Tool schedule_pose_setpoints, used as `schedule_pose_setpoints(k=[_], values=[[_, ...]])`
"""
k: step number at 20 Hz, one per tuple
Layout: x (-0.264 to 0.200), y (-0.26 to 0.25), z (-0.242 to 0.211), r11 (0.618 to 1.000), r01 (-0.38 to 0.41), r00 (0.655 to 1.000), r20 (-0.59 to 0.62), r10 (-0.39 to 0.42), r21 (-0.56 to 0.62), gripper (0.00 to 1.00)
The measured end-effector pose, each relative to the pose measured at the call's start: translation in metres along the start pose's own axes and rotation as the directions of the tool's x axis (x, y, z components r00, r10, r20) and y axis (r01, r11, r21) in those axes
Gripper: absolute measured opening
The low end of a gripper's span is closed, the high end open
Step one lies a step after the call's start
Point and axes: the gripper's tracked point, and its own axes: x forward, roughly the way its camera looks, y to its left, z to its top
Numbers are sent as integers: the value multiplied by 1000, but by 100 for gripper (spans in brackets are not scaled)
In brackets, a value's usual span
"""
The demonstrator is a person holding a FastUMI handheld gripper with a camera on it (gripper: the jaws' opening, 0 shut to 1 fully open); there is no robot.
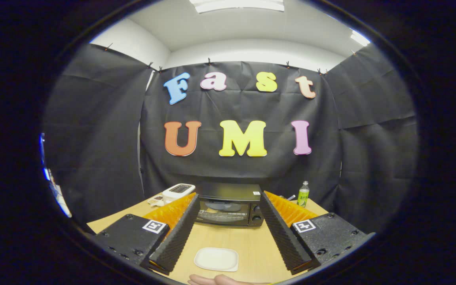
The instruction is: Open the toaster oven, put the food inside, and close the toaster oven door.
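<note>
Gripper [228, 206] fingers spread wide apart, holding nothing. Toaster oven [228, 205] sits on the wooden table [251, 245] straight ahead, framed between the fingertips, door closed (glass front, knobs on its right side). White plate [216, 259] lies between the fingers, nearer than the oven, nothing on it. A hand [216, 280] shows just under the plate. White device [178, 191] beyond the left finger; green bottle [303, 194] beyond the right finger.

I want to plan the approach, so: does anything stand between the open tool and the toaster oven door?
Nothing visible blocks it. The tool is open and holds nothing, and the toaster oven, door closed, stands straight beyond its fingers. A white plate lies flat on the wooden table between the fingers, low enough to pass over.
</note>
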Motion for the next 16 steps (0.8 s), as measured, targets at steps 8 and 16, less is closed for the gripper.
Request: schedule_pose_setpoints(k=[8, 16], values=[[6, -15, -11, 1000, -3, 1000, -25, 3, 27, 100], [14, -23, -19, 999, -13, 998, -61, 15, 37, 100]])
